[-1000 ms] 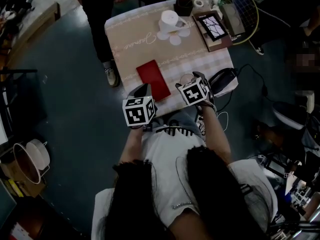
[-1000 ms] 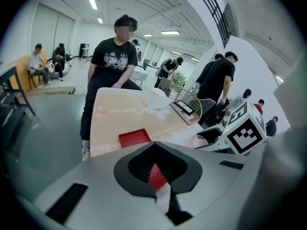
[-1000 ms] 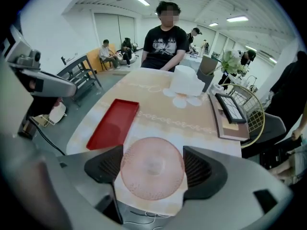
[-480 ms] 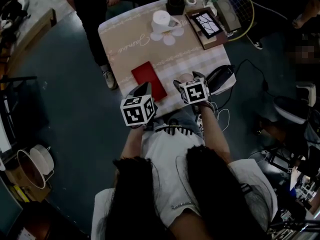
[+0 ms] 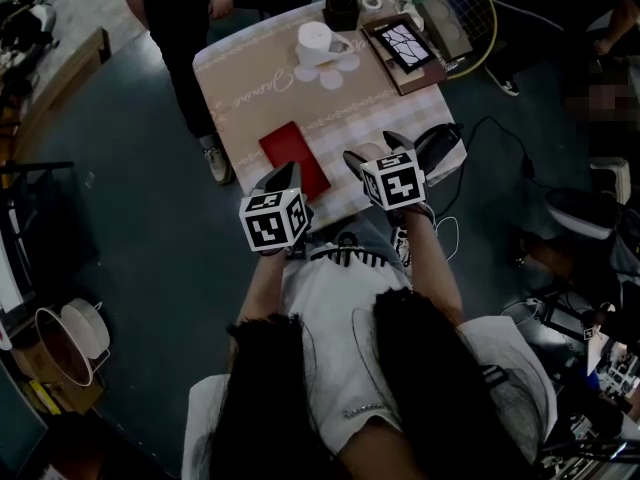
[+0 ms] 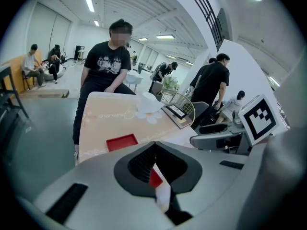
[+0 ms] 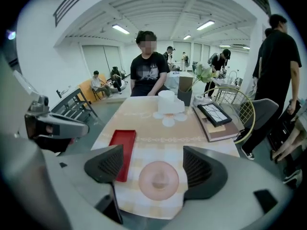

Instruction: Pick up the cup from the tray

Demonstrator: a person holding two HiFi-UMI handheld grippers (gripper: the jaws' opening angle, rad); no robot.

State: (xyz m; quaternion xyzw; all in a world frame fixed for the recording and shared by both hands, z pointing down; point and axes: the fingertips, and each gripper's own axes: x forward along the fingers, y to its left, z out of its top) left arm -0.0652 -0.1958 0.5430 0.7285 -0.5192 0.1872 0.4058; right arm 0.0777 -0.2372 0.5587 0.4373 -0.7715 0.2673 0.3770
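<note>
A pink round cup [image 7: 159,180] stands on the checked tablecloth near the table's front edge, just right of a flat red tray [image 5: 294,157] [image 7: 122,153] that holds nothing. My right gripper [image 7: 158,164] [image 5: 375,152] hovers over the cup, open, and the cup shows in the gap between the jaws. In the head view the right gripper hides the cup. My left gripper [image 5: 286,175] [image 6: 153,150] hangs at the tray's near end with its jaws shut and nothing in them.
At the table's far end are a white roll [image 5: 318,40] with white discs, a framed picture [image 5: 400,40] on a book, a dark box [image 5: 340,13] and a wire basket [image 5: 470,8]. A person [image 7: 149,71] sits behind the table. A dark chair [image 5: 440,143] stands at the right.
The head view has shifted a little. My right gripper has eased forward over the pink cup, which it now covers in the head view. The left gripper has barely moved.
</note>
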